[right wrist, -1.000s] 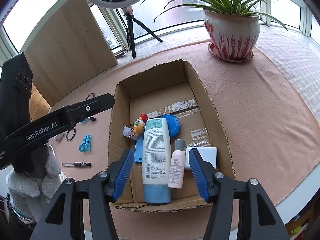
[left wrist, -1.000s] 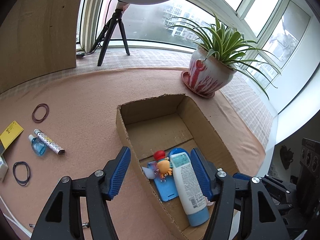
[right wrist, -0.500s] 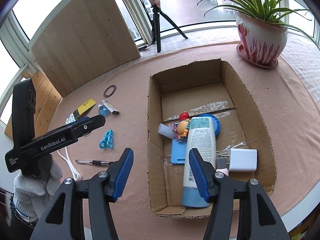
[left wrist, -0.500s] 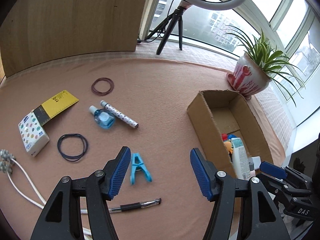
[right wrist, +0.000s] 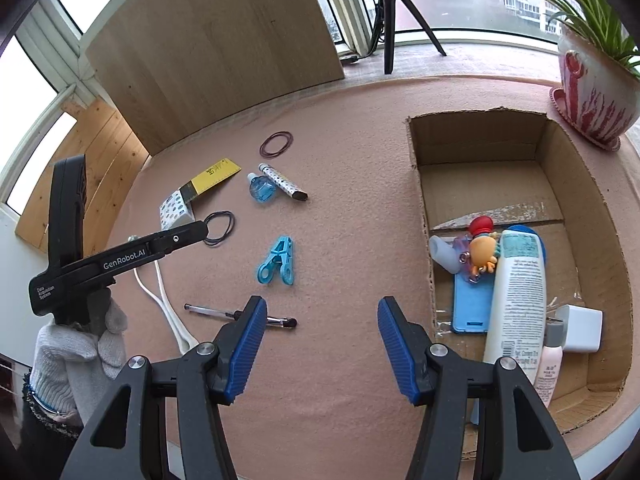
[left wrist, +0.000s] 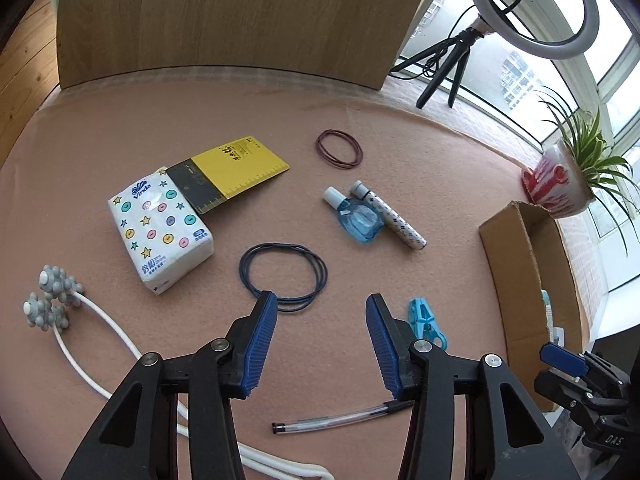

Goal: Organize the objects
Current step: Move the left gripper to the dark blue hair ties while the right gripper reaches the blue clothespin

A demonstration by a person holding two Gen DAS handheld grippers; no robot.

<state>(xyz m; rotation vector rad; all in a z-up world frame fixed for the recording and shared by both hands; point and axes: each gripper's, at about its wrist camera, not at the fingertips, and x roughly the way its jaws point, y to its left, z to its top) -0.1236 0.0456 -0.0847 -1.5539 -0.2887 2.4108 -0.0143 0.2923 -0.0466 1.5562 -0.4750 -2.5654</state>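
My left gripper (left wrist: 320,308) is open and empty above the pink mat, with a dark hair band (left wrist: 283,271) just ahead of its left finger, a blue clip (left wrist: 425,322) by its right finger and a pen (left wrist: 340,416) under it. Farther off lie a tissue pack (left wrist: 160,230), a yellow ruler (left wrist: 232,172), a blue bottle (left wrist: 356,216), a patterned tube (left wrist: 390,216) and a brown band (left wrist: 339,149). My right gripper (right wrist: 318,310) is open and empty, left of the cardboard box (right wrist: 420,208), which holds a lotion bottle (right wrist: 516,296), a toy (right wrist: 482,252) and a white charger (right wrist: 580,328).
A white massager cord (left wrist: 80,320) lies at the left. A potted plant (right wrist: 592,92) stands behind the box. A tripod (right wrist: 390,12) and a wooden board (right wrist: 216,48) stand at the back. The table edge runs along the right (right wrist: 600,444).
Both grippers have swung left, away from the box and over the loose items on the mat. The left gripper has come lower, close to the hair band, clip and pen.
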